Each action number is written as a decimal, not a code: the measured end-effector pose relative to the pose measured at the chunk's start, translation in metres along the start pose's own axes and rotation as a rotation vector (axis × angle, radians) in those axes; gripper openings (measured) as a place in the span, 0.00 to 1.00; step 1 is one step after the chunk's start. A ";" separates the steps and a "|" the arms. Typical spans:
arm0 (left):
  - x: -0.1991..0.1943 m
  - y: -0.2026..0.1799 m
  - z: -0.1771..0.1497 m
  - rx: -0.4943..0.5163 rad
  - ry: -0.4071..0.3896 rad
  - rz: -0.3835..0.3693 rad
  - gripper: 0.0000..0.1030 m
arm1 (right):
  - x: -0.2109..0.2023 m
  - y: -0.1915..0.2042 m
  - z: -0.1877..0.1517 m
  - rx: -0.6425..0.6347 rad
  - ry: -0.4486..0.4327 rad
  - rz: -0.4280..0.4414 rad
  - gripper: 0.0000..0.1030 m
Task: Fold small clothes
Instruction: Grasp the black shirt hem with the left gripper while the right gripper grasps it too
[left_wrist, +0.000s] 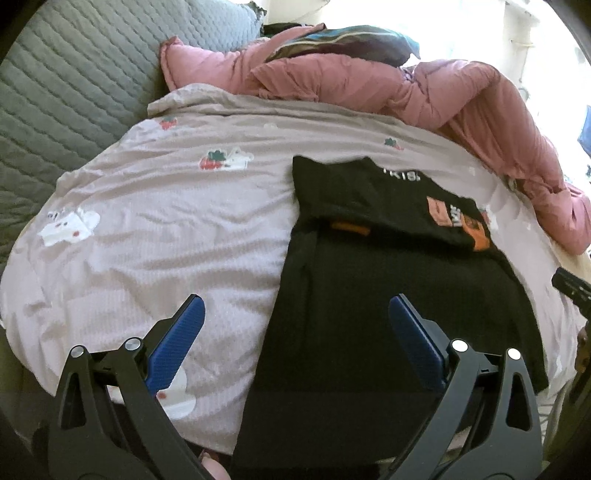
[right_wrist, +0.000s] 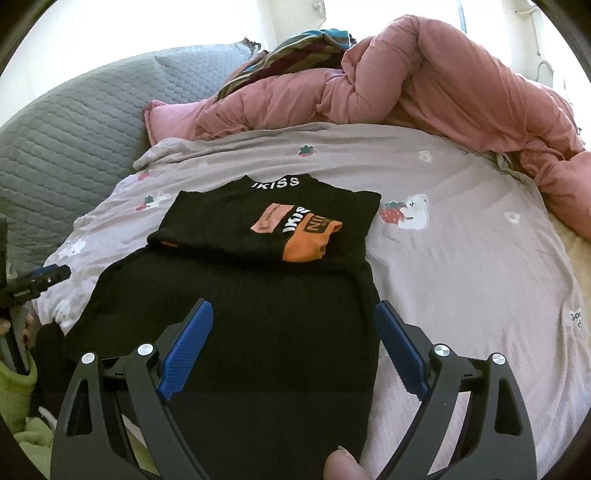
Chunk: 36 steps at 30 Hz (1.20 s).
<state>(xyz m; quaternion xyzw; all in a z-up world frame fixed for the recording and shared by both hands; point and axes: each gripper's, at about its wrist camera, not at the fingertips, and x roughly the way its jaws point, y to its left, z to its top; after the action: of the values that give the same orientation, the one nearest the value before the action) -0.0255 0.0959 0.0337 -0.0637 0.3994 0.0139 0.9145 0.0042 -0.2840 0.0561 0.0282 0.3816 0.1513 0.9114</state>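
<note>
A black knit top with orange patches (right_wrist: 258, 258) lies partly folded on a pale pink printed bedsheet (right_wrist: 461, 258). The left gripper (left_wrist: 295, 328) and right gripper (right_wrist: 293, 332) hover above it, blue-padded fingers (right_wrist: 188, 350) spread wide, grasping nothing.

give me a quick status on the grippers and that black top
Left gripper open, right gripper open, both empty. Black top flat on bedsheet, partly folded. Nothing in the way.

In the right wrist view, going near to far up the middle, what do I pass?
right gripper → black garment → its orange patch → white collar lettering → strawberry-print sheet → pink duvet
</note>
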 end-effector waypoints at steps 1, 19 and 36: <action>0.000 0.000 -0.003 0.002 0.005 -0.001 0.91 | -0.002 0.001 -0.002 -0.001 0.002 0.000 0.86; 0.001 0.013 -0.043 -0.005 0.097 -0.042 0.81 | -0.001 0.021 -0.032 -0.033 0.076 0.042 0.86; 0.022 0.026 -0.061 -0.057 0.210 -0.094 0.38 | -0.006 0.010 -0.051 -0.019 0.106 -0.001 0.84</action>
<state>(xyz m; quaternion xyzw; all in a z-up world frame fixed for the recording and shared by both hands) -0.0567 0.1132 -0.0262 -0.1094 0.4888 -0.0245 0.8651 -0.0381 -0.2797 0.0265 0.0115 0.4280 0.1556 0.8902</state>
